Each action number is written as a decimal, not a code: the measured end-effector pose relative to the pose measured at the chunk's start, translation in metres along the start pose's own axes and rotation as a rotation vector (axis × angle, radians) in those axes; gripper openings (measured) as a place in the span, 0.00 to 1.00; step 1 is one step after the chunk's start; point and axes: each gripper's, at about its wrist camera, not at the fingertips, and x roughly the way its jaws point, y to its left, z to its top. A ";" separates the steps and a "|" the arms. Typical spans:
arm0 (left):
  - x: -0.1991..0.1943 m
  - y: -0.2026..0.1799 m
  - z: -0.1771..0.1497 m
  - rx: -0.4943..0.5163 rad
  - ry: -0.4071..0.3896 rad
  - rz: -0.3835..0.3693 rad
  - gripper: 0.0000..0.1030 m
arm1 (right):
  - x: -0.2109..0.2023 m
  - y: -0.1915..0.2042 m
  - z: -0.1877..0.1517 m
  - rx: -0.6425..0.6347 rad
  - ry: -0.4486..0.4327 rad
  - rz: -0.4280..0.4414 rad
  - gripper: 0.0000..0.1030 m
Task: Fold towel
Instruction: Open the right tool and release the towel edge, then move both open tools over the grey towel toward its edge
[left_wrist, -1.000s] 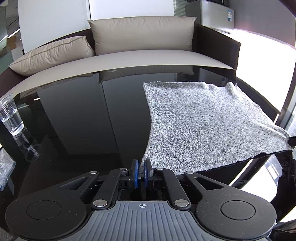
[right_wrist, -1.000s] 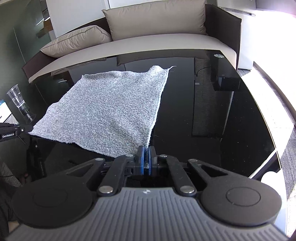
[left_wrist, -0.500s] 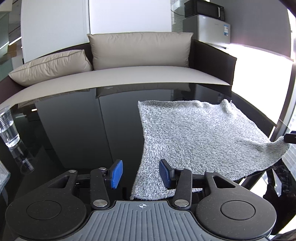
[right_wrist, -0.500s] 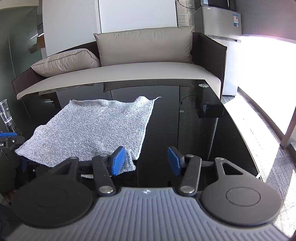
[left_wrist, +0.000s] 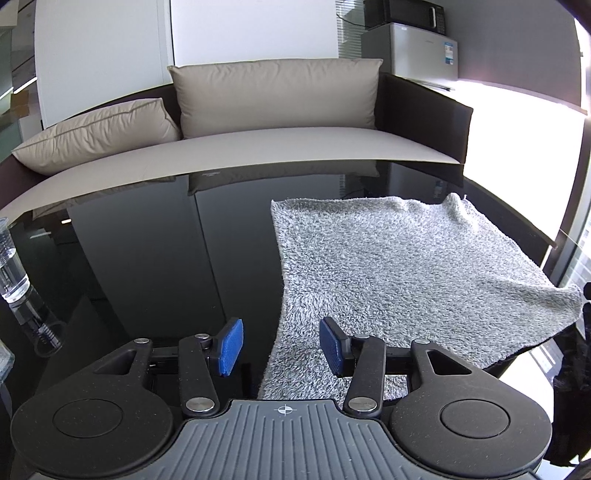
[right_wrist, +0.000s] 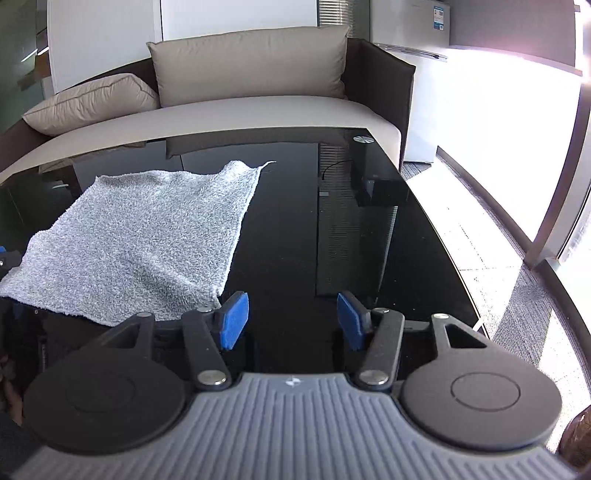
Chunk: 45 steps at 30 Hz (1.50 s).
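Grey fluffy towel (left_wrist: 399, 273) lies spread flat on the black glass desk (left_wrist: 166, 266), its near edge hanging over the desk's front edge. We've got both grippers empty: left gripper (left_wrist: 280, 347) fingers wide apart over the towel's near-left corner, right gripper (right_wrist: 291, 319) fingers apart just beside its near-right corner.

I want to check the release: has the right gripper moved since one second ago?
Yes. The right gripper has opened and let go of the towel, and has drawn back from it toward the near edge of the black table.
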 end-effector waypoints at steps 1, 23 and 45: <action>0.001 -0.001 0.000 0.001 0.000 -0.001 0.44 | 0.001 0.000 0.000 0.000 0.002 -0.001 0.55; 0.013 -0.001 0.007 -0.012 0.011 -0.037 0.47 | 0.004 0.006 0.004 0.004 -0.028 -0.086 0.55; 0.026 -0.005 0.016 0.002 0.025 -0.055 0.51 | 0.040 0.026 0.016 -0.096 -0.014 -0.122 0.69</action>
